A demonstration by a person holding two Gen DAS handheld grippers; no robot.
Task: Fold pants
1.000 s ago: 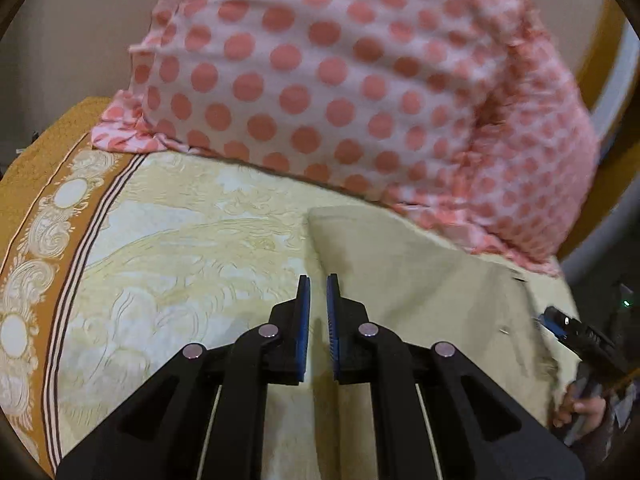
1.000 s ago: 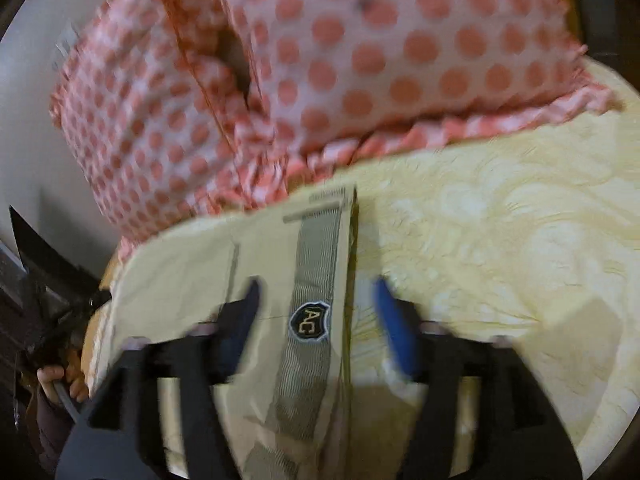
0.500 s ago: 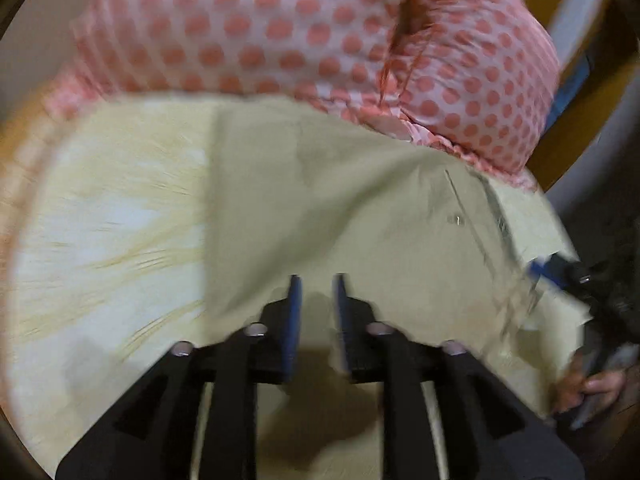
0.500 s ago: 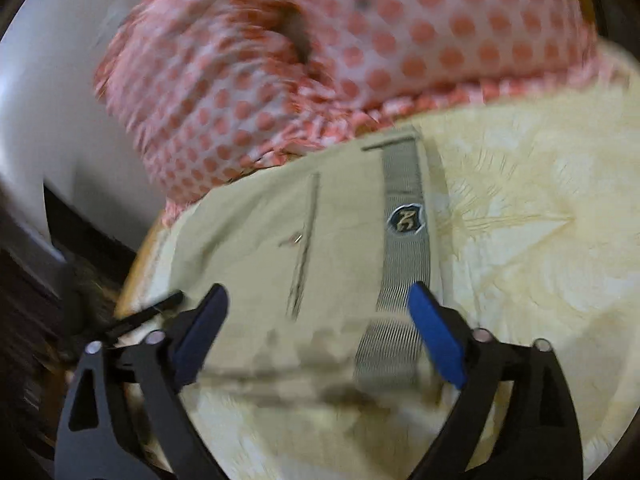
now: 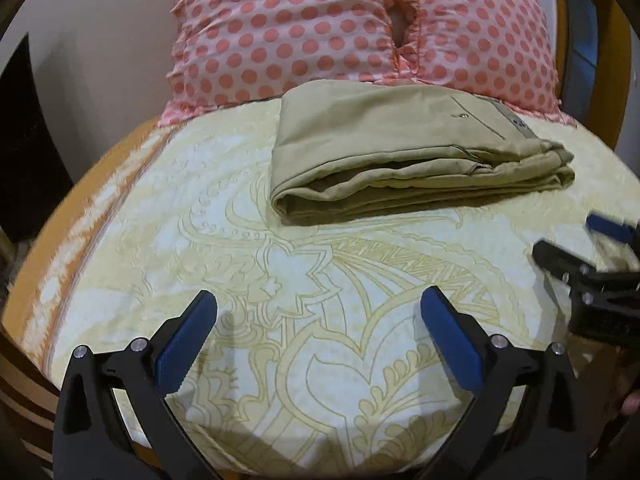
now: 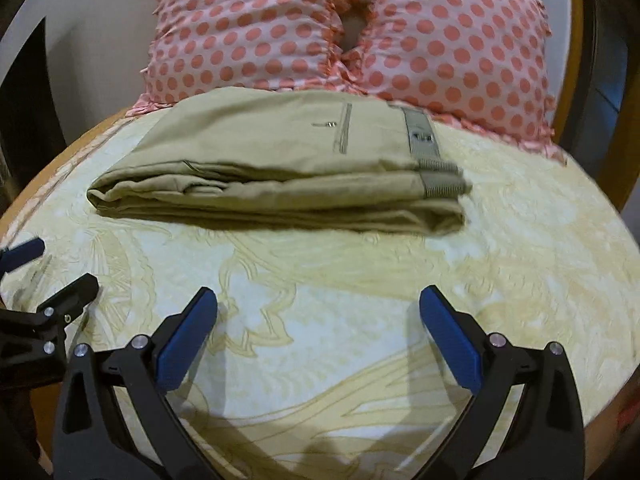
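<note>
Khaki pants point(image 5: 400, 152) lie folded in a flat rectangular stack on the bed, just in front of the pillows; they also show in the right wrist view point(image 6: 280, 168), with a grey waistband tag on the right. My left gripper point(image 5: 318, 336) is open and empty, well short of the pants. My right gripper point(image 6: 318, 336) is open and empty, also back from the stack. Each gripper shows at the edge of the other's view: the right one point(image 5: 576, 244) and the left one point(image 6: 52, 276).
Two pink polka-dot pillows point(image 5: 360, 28) stand behind the pants against the headboard. The yellow patterned bedsheet point(image 5: 320, 272) has an orange border at the left edge point(image 5: 60, 264). A wooden frame point(image 6: 576, 60) rises at the right.
Both grippers have pulled back from the pants toward the near edge of the bed. The left gripper has gone from shut to open. The pants now lie as a folded stack.
</note>
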